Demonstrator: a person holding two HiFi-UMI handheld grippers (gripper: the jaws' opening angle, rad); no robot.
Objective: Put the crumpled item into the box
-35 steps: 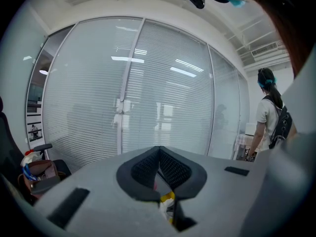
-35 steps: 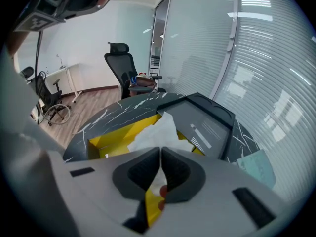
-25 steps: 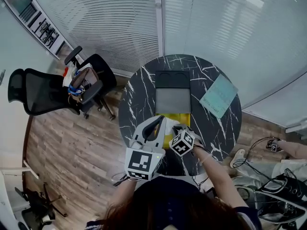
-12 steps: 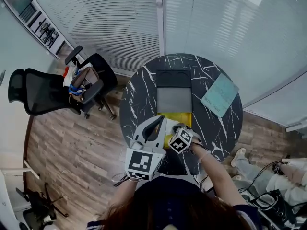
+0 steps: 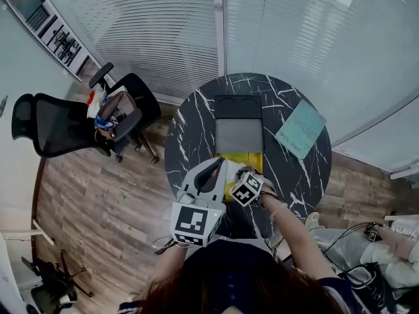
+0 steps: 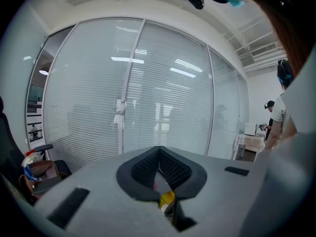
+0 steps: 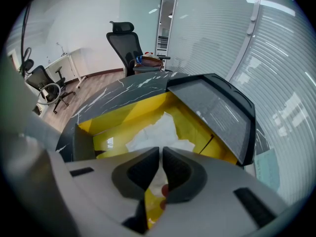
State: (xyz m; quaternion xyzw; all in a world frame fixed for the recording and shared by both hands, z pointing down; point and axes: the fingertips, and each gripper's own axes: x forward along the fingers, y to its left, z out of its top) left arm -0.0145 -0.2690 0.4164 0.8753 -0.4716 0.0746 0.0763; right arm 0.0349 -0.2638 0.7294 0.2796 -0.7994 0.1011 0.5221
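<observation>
A box with a yellow inside [image 7: 118,116] stands open on the round black marble table [image 5: 190,129], its dark lid [image 7: 217,107] folded back. The crumpled white paper [image 7: 155,130] lies inside the box, and it runs up to the tips of my right gripper [image 7: 161,149], whose jaws are shut on its near edge. In the head view the right gripper [image 5: 243,174] hangs over the box [image 5: 247,160] at its near end. My left gripper [image 5: 211,169] is just left of the box. It [image 6: 159,149] points up toward the window blinds, shut and holding nothing.
A teal notebook [image 5: 300,129] lies on the table's right side. Two black office chairs [image 5: 121,116] [image 5: 46,126] stand on the wooden floor to the left, one loaded with bags. Glass walls with blinds curve behind the table. Cables and a person's legs show at the lower right.
My right gripper has edged slightly forward over the box. The left gripper has stayed put. The person at the lower right has shifted.
</observation>
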